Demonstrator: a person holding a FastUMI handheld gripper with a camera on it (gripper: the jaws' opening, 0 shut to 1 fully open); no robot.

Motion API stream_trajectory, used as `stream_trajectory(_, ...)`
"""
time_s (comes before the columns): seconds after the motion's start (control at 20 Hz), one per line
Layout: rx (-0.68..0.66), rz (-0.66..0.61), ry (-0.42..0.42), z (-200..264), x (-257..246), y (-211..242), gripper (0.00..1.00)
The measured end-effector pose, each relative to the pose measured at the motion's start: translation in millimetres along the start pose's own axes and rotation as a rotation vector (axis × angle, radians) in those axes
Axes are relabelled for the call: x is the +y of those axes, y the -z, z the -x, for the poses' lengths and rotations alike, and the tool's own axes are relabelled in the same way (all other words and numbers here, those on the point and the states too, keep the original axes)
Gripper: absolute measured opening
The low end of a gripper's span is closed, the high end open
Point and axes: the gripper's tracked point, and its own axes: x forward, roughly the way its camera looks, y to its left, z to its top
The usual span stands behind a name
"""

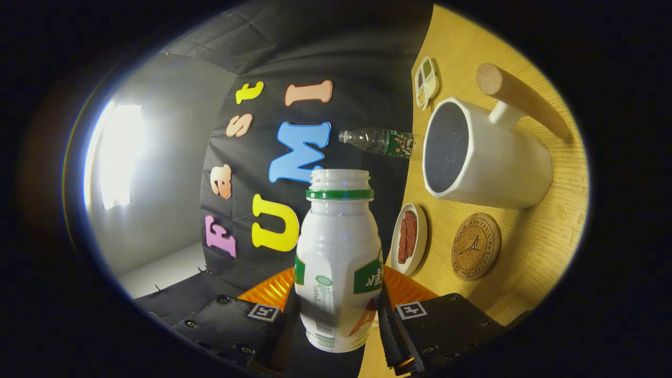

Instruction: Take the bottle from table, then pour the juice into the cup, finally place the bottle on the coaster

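Note:
My gripper (336, 315) is shut on a white plastic juice bottle (338, 252) with a green neck ring and no cap; both fingers press on its lower body. The whole view is rolled sideways, so the bottle is tipped with its open mouth pointing off the table's edge, near the cup. The white cup (488, 157) with a wooden handle stands on the wooden table (530, 252), just beyond the bottle's mouth. A round cork coaster (476, 245) lies on the table beside the cup's base, close to my right finger (436, 325).
A small white dish with reddish food (408, 239) sits between the bottle and the coaster. A clear water bottle with a green label (380, 140) stands behind the cup. A small divided condiment dish (426, 81) is at the table's far side.

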Motion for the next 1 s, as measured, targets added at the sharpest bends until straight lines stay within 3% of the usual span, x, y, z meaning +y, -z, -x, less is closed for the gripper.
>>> stream_trajectory(1.0, -0.060, -0.194, -0.050, -4, 1, -12, 0.66)
